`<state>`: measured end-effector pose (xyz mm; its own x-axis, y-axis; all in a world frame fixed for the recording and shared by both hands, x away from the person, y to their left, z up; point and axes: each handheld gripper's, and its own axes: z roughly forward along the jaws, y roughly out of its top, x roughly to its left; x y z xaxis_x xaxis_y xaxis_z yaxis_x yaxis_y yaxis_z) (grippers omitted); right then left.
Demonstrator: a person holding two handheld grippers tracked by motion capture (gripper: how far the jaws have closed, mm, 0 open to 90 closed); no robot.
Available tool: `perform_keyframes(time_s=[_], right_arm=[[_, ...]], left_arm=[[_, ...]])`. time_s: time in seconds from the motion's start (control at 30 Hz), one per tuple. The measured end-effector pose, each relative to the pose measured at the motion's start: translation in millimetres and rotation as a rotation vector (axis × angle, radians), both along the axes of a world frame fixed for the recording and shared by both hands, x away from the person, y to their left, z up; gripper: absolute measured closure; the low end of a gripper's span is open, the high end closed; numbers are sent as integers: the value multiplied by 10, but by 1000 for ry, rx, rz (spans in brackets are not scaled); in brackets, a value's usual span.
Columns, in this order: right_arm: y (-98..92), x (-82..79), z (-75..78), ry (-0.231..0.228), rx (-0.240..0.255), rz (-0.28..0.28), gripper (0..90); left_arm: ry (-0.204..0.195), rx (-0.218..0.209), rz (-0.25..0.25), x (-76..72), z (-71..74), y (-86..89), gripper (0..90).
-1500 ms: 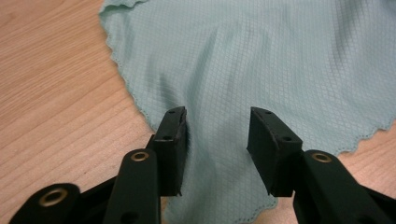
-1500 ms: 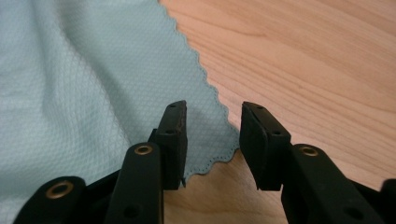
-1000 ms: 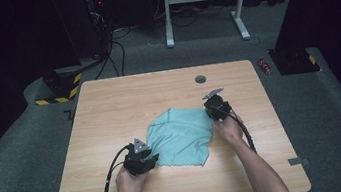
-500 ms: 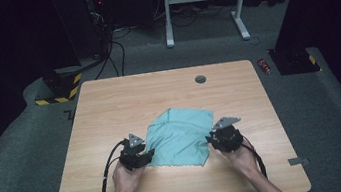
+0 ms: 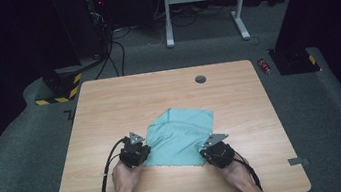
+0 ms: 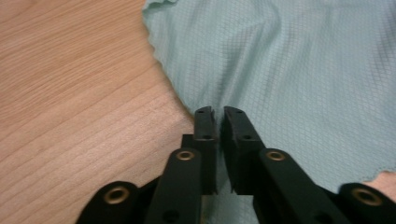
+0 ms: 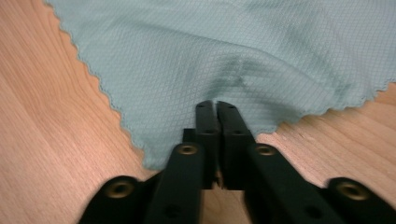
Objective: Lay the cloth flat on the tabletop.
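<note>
Teal microfibre cloth (image 5: 180, 135) is lying roughly flat on the wooden desk (image 5: 109, 104), a little nearer the person's edge than the middle, with its pinked border showing along the near side. Both grippers are sitting at its two near corners. The left gripper (image 5: 138, 151) is pinching the near left corner: in the left gripper view its jaws have just been closing and are now standing almost together with a ridge of fabric (image 6: 280, 70) drawn up between them. The right gripper (image 5: 212, 149) is clamping the near right corner; in the right gripper view its jaws are pressing flat against each other, and the cloth (image 7: 224, 51) is puckering just ahead of the tips, which suggests the weave is being caught there. Judging by this, the grasping stage is looking complete on both sides, and the cloth is not yet being lifted or turned over, since it is resting on the desk along its whole far edge. What seems left is the main handling: raising the two held corners together and carrying them forward to fold the cloth, or spreading it out, whichever the work is aiming at.
</note>
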<state>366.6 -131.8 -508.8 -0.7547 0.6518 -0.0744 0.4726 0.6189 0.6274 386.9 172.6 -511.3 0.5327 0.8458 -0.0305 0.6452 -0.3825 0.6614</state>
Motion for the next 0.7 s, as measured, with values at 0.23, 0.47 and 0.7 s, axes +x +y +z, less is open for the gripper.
perform_keyframes(time_s=[0.23, 0.47, 0.7], right_arm=[[-117, -63, 167, -12, 8, 10, 900], [-315, -96, 339, 7, -34, 6, 900], [-499, -102, 199, 41, 62, -56, 798]], left_arm=[[36, -18, -43, -106, 59, -52, 887], [97, -36, -89, -304, 75, -259, 876], [5, -19, -67, -104, 207, -257, 653]])
